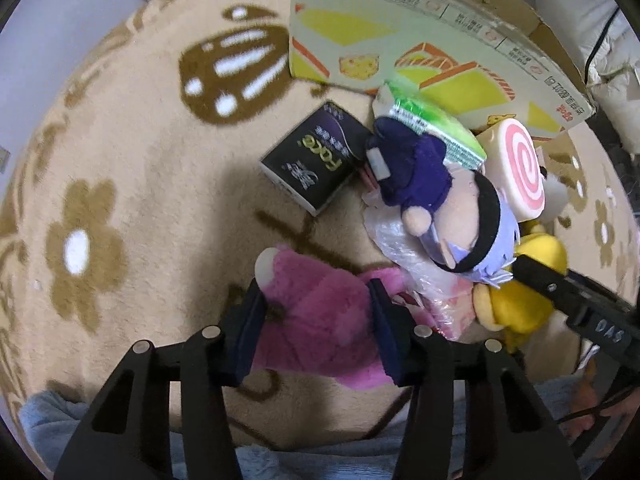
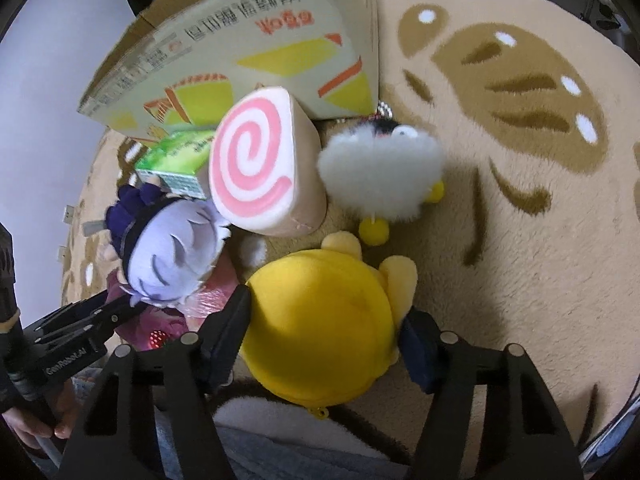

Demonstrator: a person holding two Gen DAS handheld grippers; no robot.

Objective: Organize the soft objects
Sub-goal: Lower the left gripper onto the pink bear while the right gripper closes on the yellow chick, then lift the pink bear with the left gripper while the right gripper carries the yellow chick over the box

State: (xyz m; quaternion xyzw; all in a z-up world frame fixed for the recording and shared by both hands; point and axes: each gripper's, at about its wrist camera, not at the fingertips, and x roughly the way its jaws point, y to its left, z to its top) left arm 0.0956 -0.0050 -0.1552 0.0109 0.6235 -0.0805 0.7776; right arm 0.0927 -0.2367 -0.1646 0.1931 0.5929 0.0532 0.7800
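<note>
My left gripper is shut on a pink plush toy lying on the beige rug. My right gripper is shut on a yellow plush toy, also seen in the left wrist view. A purple-haired doll lies between them on a clear plastic bag. A pink-swirl roll cushion and a white fluffy penguin plush lie near the cardboard box.
A black packet and a green tissue pack lie on the rug by the box. The rug has brown flower and mushroom patterns. The person's blue-grey clothing shows at the bottom edge.
</note>
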